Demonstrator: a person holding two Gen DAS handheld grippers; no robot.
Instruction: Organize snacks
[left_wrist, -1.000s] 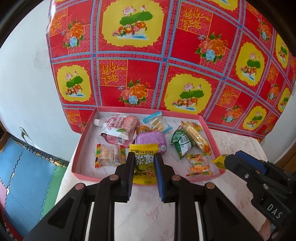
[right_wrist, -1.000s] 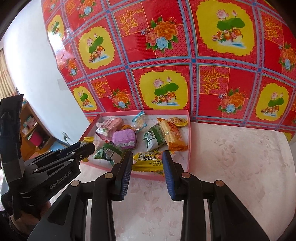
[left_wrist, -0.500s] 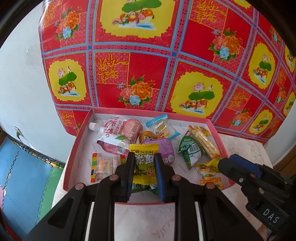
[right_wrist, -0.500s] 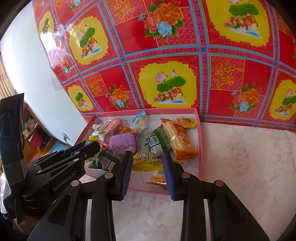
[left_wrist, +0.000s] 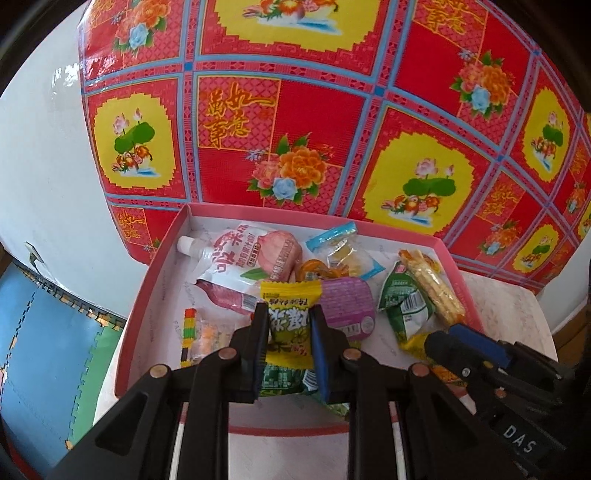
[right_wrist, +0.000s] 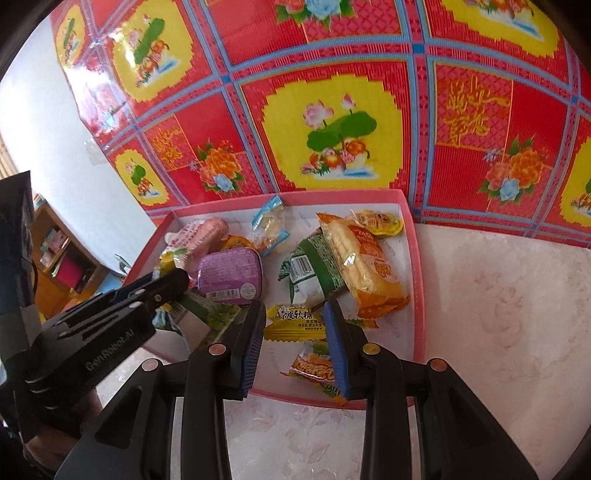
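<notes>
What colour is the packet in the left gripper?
Yellow with green print; the packet sits clamped in the left gripper, clearest in the left wrist view.

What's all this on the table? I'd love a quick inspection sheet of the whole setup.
Surface: pale marbled table.
Job's things: pink tray holding snacks: purple tub, peach drink pouch, green packet, orange wafer pack.
Clutter: nothing seen.
Grippers: left hand-held gripper shut on yellow candy packet; right hand-held gripper shut on another yellow candy.
Cables: nothing seen.
Surroundings: red floral sheet, white wall, foam floor mats.
</notes>
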